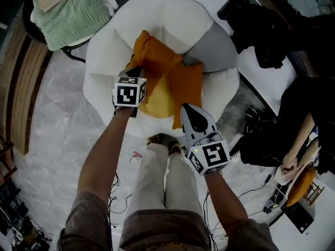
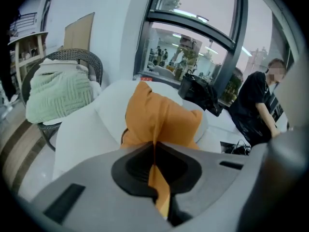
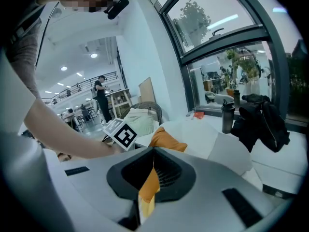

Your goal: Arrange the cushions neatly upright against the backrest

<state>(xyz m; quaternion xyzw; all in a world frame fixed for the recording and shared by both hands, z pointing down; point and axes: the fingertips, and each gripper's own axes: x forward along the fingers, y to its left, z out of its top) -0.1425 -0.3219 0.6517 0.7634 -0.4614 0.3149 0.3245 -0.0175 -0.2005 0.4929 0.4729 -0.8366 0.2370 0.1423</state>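
Both tongs clenched on orange cushions in the white armchair.
Left tongs pinch a thin fold of the left orange cushion, held up near the backrest. Right tongs grip the edge of the right orange cushion, lower on the seat. Such slim bites may slip, and either cushion would flop flat. No readable writing, only square markers.

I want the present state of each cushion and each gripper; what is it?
left gripper: shut on left orange cushion
right gripper: shut on right orange cushion
left orange cushion: crumpled, tilted up
right orange cushion: lying flat on the chair
yellow cushion: lying flat, partly under both orange ones
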